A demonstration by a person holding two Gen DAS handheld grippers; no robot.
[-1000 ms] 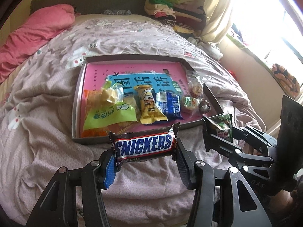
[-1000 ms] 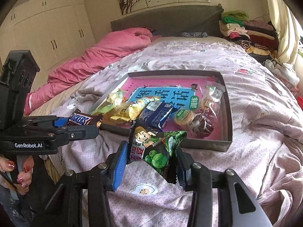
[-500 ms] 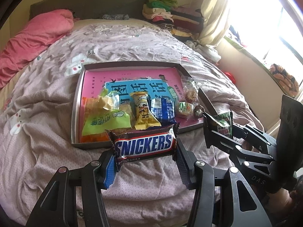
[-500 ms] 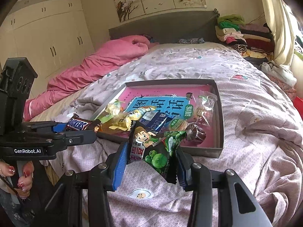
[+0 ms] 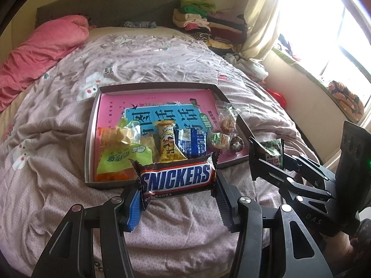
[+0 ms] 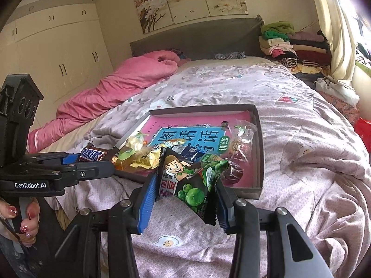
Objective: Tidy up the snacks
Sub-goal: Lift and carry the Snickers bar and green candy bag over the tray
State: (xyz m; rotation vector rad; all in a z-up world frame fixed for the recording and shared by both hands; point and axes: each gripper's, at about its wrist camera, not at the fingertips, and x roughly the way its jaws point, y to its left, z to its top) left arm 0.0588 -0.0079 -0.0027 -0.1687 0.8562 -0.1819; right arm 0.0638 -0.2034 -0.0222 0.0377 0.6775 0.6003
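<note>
My left gripper (image 5: pixel 177 195) is shut on a Snickers bar (image 5: pixel 176 179), held level above the bedspread just in front of the tray's near edge. My right gripper (image 6: pixel 185 193) is shut on a black snack packet with green fruit and a cartoon figure (image 6: pixel 189 180). The same packet (image 5: pixel 272 151) shows at the right of the left wrist view, and the Snickers bar (image 6: pixel 92 155) at the left of the right wrist view. A shallow grey tray (image 5: pixel 91 125) with a pink and blue bottom lies on the bed and holds several snacks: a green-yellow bag (image 5: pixel 120 155), a yellow packet (image 5: pixel 168 142), a blue packet (image 5: pixel 192 142) and small wrapped sweets (image 5: pixel 226 122).
The tray sits on a wrinkled lilac bedspread (image 5: pixel 58 185). A pink duvet (image 5: pixel 37 53) lies at the far left, folded clothes (image 5: pixel 204 20) are stacked by the headboard, and a window with a curtain (image 5: pixel 262 20) is at the right. A person's hand (image 6: pixel 25 220) holds the left gripper's handle.
In both views the tray and bed have slid lower and more of the room's far end shows. Both snacks stay gripped as before.
</note>
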